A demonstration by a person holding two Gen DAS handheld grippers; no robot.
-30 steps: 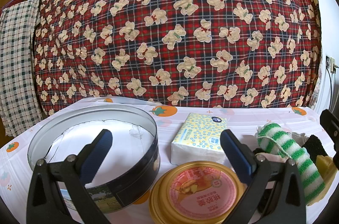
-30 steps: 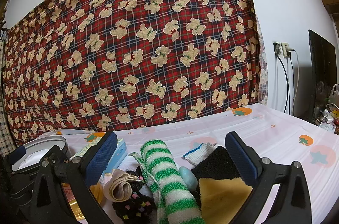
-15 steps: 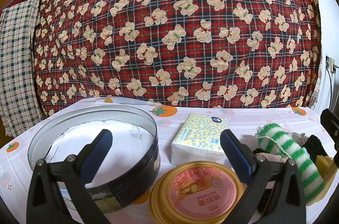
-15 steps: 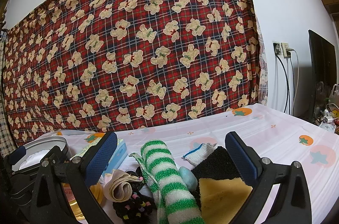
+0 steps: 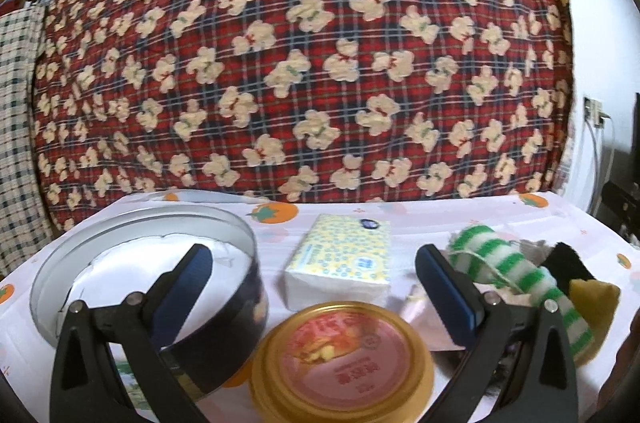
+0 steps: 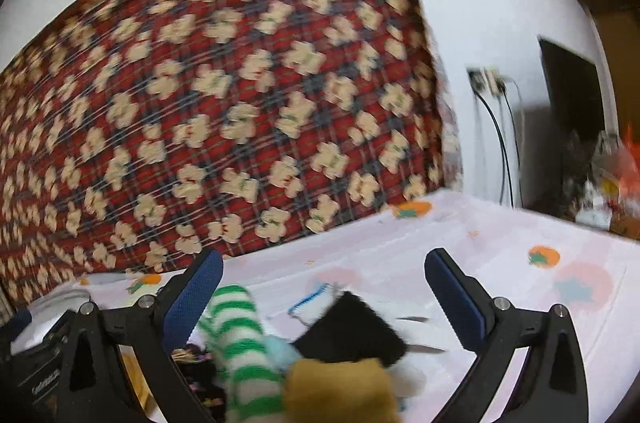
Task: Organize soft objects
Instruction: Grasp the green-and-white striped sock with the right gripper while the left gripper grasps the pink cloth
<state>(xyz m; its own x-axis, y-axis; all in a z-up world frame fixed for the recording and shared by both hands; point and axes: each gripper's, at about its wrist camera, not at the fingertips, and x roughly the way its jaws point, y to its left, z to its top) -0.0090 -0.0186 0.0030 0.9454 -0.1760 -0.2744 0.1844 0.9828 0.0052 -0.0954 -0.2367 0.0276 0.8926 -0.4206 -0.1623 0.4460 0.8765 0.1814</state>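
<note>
A pile of soft things lies on the tablecloth: a green-and-white striped sock [image 5: 516, 275] [image 6: 240, 343], a black fuzzy piece [image 6: 352, 327] [image 5: 568, 263], a mustard-yellow piece [image 6: 340, 391] [image 5: 592, 299] and a white-and-blue sock [image 6: 316, 299]. My right gripper [image 6: 320, 299] is open and empty above the pile, the view blurred. My left gripper [image 5: 316, 287] is open and empty, over a gold lid [image 5: 344, 359], between the round tin [image 5: 132, 227] and the pile.
A yellow tissue pack [image 5: 344, 255] lies behind the gold lid. A red plaid bear blanket [image 5: 300, 55] hangs behind the table. Cables [image 6: 500, 151] and a dark screen [image 6: 572, 83] are on the right wall, with clutter [image 6: 600, 183] beyond the table's right edge.
My right gripper has swung quickly, tilting its view and shifting toward the right over the pile. My left gripper has moved slightly right. Both stay open.
</note>
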